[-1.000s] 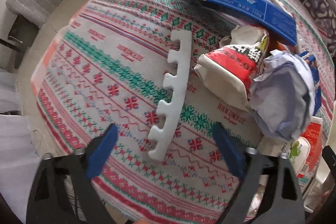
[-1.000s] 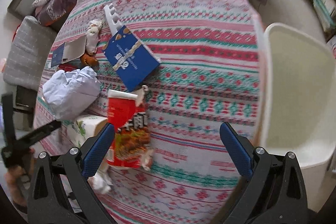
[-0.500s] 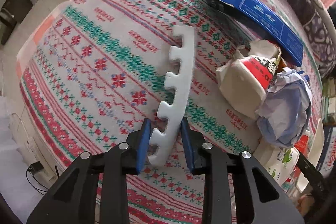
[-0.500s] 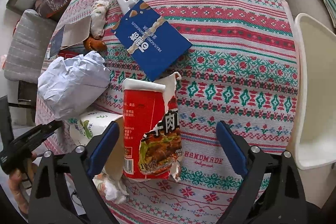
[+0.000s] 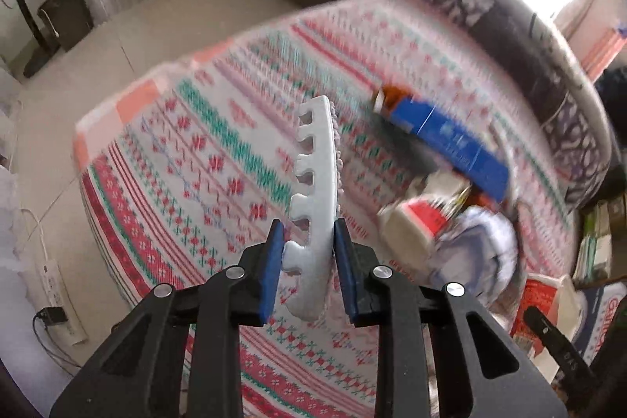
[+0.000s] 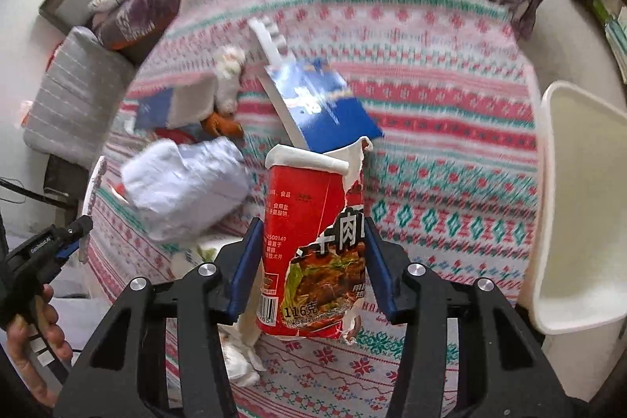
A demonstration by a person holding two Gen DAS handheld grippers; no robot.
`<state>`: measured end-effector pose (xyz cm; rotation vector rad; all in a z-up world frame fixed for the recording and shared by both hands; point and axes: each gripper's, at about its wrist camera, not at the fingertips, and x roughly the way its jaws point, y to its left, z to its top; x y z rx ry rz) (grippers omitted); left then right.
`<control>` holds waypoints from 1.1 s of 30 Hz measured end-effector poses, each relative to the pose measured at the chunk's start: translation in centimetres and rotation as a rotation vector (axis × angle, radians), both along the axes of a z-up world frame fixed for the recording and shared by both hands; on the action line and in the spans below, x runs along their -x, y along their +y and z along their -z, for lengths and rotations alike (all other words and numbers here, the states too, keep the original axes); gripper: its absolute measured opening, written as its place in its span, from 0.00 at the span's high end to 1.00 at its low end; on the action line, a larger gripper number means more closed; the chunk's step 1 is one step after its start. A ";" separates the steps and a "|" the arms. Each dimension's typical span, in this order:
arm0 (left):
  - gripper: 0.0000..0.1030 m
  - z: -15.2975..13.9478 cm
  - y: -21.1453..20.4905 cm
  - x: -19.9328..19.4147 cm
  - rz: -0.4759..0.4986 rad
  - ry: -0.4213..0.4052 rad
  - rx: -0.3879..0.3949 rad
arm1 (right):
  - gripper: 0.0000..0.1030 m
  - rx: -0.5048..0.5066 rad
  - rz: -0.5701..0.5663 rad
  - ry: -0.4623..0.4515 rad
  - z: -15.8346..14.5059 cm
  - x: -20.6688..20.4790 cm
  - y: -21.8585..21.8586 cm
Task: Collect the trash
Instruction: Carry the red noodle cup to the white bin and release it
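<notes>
Surface: patterned cloth [image 5: 203, 159], litter at right of frame.
Left gripper [image 5: 307, 261]: we pinch foam strip [image 5: 317, 183] low; light, snaps easily.
Right gripper [image 6: 309, 269]: we squeeze torn cup [image 6: 313, 234] mid-wall; crushable.

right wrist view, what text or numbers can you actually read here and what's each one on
"116克" on the torn red noodle cup, low on its front.
"500149" on the same cup, left side.
"肉", large white character on the cup; its neighbours are torn.
Barcode digits on the cup: too small to read.
Blue box: white print, too blurred to read.
Left gripper: small white lettering, too blurred to read.
</notes>
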<state>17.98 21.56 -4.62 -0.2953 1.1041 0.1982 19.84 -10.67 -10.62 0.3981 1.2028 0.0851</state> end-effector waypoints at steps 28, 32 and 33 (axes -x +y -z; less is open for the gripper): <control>0.74 -4.6 -21.0 -0.4 0.322 -0.313 -0.046 | 0.53 0.184 0.352 -0.273 -5.7 6.3 -14.0; 0.74 -3.5 -23.9 0.2 0.384 -0.309 -0.033 | 0.52 0.205 0.410 -0.240 -5.1 7.1 -16.6; 0.74 -3.3 -24.6 0.2 0.397 -0.306 -0.032 | 0.52 0.207 0.425 -0.231 -5.0 7.3 -17.2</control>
